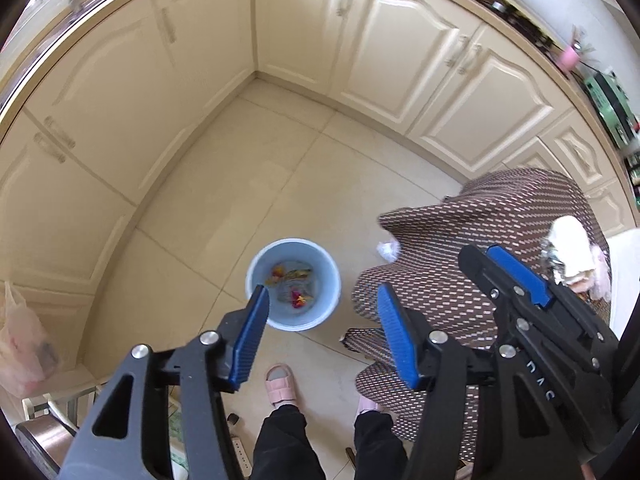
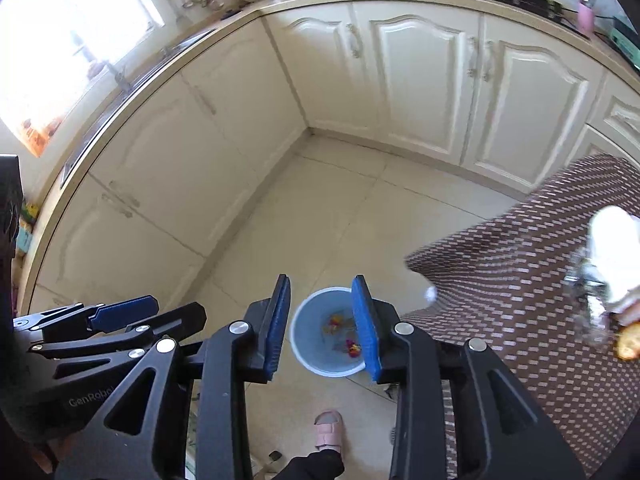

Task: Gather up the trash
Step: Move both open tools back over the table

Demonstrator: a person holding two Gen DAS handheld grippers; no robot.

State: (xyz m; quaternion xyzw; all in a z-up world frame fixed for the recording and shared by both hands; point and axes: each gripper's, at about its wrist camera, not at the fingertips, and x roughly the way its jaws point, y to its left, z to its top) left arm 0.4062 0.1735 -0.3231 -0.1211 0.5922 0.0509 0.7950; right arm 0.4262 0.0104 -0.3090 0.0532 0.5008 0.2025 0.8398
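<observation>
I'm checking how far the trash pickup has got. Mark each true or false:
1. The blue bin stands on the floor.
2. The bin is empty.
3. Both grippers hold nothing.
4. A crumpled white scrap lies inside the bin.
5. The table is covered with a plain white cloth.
1. True: the blue bin stands upright on the tiled floor.
2. False: colourful scraps lie at its bottom.
3. True: the left gripper and the right gripper both stand open with nothing between their fingers.
4. False: the crumpled white scrap sits at the edge of the tablecloth.
5. False: the tablecloth is brown with a pale dash pattern.
</observation>
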